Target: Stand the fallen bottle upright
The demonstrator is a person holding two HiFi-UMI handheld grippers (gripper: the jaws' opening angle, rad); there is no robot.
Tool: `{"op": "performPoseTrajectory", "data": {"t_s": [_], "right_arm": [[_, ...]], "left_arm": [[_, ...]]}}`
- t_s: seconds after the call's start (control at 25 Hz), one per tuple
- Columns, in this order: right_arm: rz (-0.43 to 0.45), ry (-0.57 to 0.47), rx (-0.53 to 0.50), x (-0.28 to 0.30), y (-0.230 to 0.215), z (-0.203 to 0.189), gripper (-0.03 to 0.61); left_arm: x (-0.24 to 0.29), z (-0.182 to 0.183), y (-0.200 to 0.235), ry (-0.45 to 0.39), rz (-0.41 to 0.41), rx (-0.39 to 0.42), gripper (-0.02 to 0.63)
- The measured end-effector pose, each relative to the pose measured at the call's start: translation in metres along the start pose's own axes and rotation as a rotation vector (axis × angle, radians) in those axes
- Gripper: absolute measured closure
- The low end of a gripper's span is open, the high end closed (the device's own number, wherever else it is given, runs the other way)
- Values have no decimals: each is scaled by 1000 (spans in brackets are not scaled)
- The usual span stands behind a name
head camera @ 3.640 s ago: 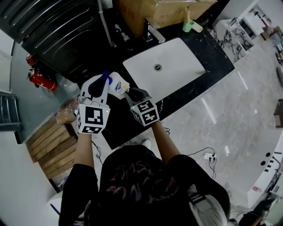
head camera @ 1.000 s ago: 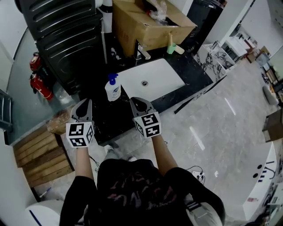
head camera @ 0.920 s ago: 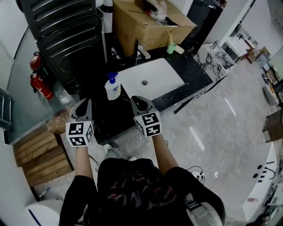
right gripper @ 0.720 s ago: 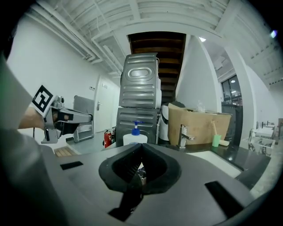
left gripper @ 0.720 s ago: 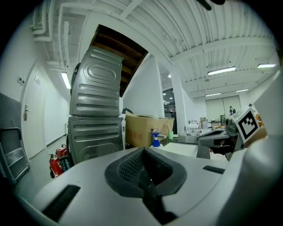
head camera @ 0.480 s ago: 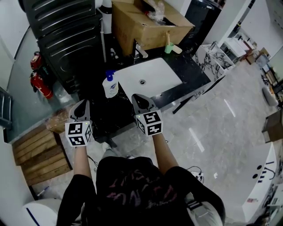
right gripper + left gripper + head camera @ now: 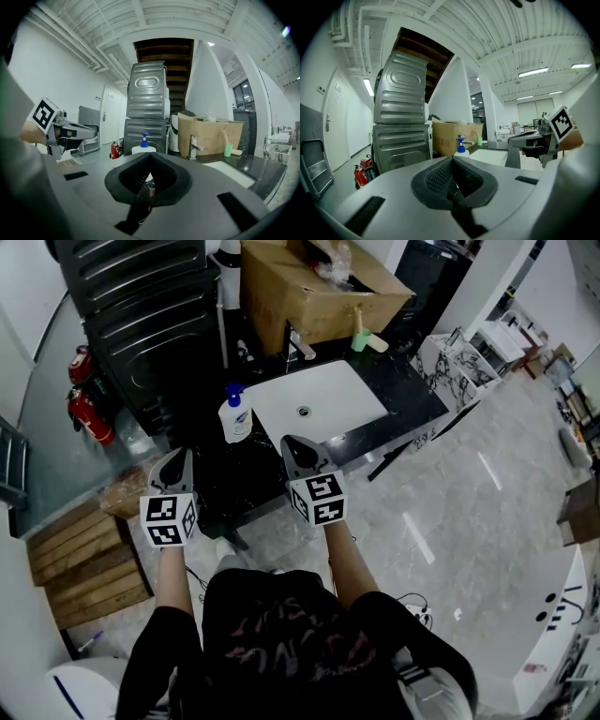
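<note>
A white spray bottle [image 7: 234,415] with a blue pump head stands upright on the black counter [image 7: 246,474], just left of the sink. It also shows ahead in the left gripper view as the bottle [image 7: 461,145], and in the right gripper view as the bottle [image 7: 143,144]. My left gripper [image 7: 175,460] hovers at the counter's near edge, well short of the bottle, shut and empty. My right gripper [image 7: 293,444] hangs over the front edge beside the sink, jaws together with nothing held. The same left gripper [image 7: 451,161] and right gripper [image 7: 150,157] show pads meeting at the tips.
A white sink [image 7: 319,407] with a faucet [image 7: 298,346] lies right of the bottle. Behind it are a cardboard box [image 7: 314,287] and a green cup [image 7: 359,338]. Grey stacked machines [image 7: 150,315], red fire extinguishers [image 7: 84,404] and a wooden pallet [image 7: 80,559] stand to the left.
Earliest, both grippers were at the bottle as it leaned over the counter. Now it stands upright alone and both grippers have drawn back. Over the last second almost nothing moved.
</note>
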State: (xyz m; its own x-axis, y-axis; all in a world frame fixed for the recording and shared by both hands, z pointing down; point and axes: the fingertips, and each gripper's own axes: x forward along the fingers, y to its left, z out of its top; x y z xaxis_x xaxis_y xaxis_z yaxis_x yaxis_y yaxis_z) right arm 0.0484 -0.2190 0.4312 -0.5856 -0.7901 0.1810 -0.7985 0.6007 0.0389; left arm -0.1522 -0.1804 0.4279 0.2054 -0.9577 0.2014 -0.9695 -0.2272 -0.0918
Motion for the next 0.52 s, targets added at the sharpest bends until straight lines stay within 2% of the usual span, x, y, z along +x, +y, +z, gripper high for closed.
{"op": "performPoseTrajectory", "data": {"t_s": [0.28,0.52], "right_arm": [[-1,13,7,-1,2,-8,565],[-4,-16,31,-3,-1,-5,565]], "left_arm": [[-1,-2,-1,5,-4,13,598],[0,0,-2,1,-15,5,598]]}}
